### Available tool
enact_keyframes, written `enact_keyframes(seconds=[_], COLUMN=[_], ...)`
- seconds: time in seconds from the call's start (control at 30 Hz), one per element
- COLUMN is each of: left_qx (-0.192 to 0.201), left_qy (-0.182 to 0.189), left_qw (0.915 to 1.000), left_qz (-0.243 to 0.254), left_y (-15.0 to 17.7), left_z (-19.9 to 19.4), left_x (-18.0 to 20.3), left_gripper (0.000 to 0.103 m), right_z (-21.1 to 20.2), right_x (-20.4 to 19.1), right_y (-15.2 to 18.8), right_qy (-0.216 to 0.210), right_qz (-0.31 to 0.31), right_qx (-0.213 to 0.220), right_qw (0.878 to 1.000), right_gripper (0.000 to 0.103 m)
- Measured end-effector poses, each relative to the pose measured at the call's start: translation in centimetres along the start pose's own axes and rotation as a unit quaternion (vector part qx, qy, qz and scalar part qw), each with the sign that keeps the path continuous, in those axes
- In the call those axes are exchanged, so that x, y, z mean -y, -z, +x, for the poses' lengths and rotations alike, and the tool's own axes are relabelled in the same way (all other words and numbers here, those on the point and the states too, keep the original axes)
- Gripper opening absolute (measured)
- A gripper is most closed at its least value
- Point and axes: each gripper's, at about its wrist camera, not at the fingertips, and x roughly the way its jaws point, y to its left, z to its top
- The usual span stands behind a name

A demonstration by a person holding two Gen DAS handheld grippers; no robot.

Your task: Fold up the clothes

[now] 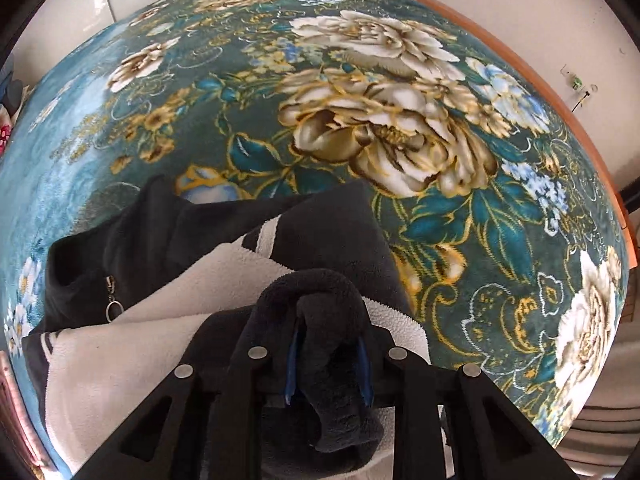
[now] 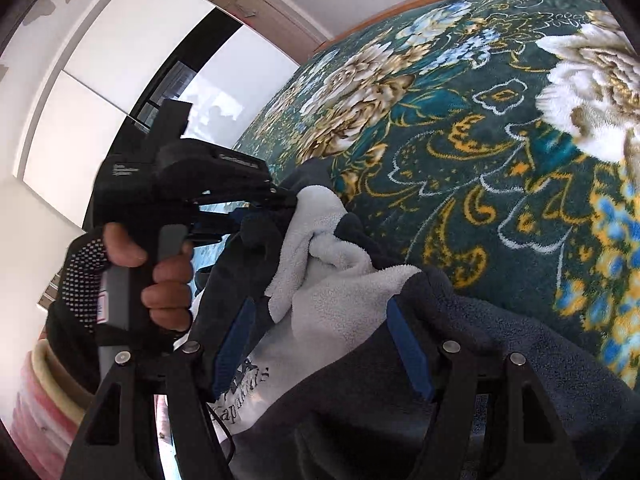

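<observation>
Blue-padded fingers (image 1: 295,360) of the left gripper (image 1: 329,364) pinch a thick bunch of dark fleece from the jacket (image 1: 224,240), the cloth bulging up over and between the tips. Right gripper (image 2: 324,344): fingers (image 2: 408,344) spread wide, the jacket's grey-and-black fleece lying between and over them; whether they press on the cloth cannot be told. Jacket: black fleece outside, pale grey-white fleece lining (image 1: 132,344), crumpled at the near edge of the blanket (image 1: 360,120), partly lifted by the left gripper. Zipper pull (image 1: 112,304) with a metal ring hangs at the dark collar on the left of the left wrist view. Printed lettering (image 2: 244,392) shows on the pale lining near the right gripper's left finger. Blanket: dark teal plush with large cream, gold and blue flowers, covering the bed. Wooden bed frame (image 1: 540,80) runs along the far edge. Left hand (image 2: 160,276) in a dotted fingerless glove grips the handle, seen in the right wrist view. White cabinet (image 2: 120,60) stands behind.
</observation>
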Motion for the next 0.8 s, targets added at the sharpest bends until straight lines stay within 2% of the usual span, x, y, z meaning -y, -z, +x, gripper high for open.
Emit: enact_keyframes(seconds=[0.1, 0.17, 0.27, 0.37, 0.43, 0.47, 0.6, 0.67, 0.73, 0.8], left_qx=[0.003, 0.004, 0.024, 0.057, 0.086, 0.098, 0.147, 0.147, 0.136, 0.126], left_qy=[0.011, 0.048, 0.098, 0.142, 0.171, 0.173, 0.127, 0.074, 0.065, 0.073], left_qw=[0.9999, 0.9987, 0.9944, 0.9874, 0.9801, 0.978, 0.973, 0.9708, 0.9656, 0.9608], left_qz=[-0.006, -0.018, -0.031, -0.041, -0.052, -0.062, -0.125, -0.174, -0.212, -0.236], left_y=[0.0, -0.1, 0.6, 3.9, 7.5, 9.9, 20.7, 25.3, 29.0, 31.9], left_z=[-0.6, -2.0, -6.0, -11.2, -14.3, -15.1, -16.3, -15.4, -14.3, -13.3], left_x=[-0.3, -0.9, -2.1, -4.8, -7.8, -9.6, -17.4, -20.9, -23.5, -25.4], left_gripper=[0.036, 0.058, 0.063, 0.069, 0.076, 0.078, 0.078, 0.078, 0.077, 0.077], right_z=[0.1, 0.1, -0.1, -0.5, -0.7, -0.9, -1.2, -1.4, -1.7, -2.8], right_x=[0.0, 0.1, 0.2, 0.4, 0.5, 0.4, -0.7, -1.5, -2.4, -3.0], right_y=[0.0, 0.1, 0.1, 0.0, 0.0, 0.0, 0.3, 0.7, 1.1, 1.6], right_qy=[-0.001, -0.002, -0.011, -0.023, -0.028, -0.026, -0.017, -0.022, -0.033, -0.043], right_qz=[0.004, 0.006, 0.006, 0.011, 0.012, 0.008, -0.022, -0.044, -0.065, -0.092], right_qx=[0.004, 0.007, 0.011, 0.017, 0.021, 0.025, 0.039, 0.04, 0.036, 0.043], right_qw=[1.0, 1.0, 1.0, 1.0, 0.999, 0.999, 0.999, 0.998, 0.997, 0.994], right_gripper=[0.07, 0.07, 0.07, 0.07, 0.07, 0.07, 0.07, 0.07, 0.07, 0.07])
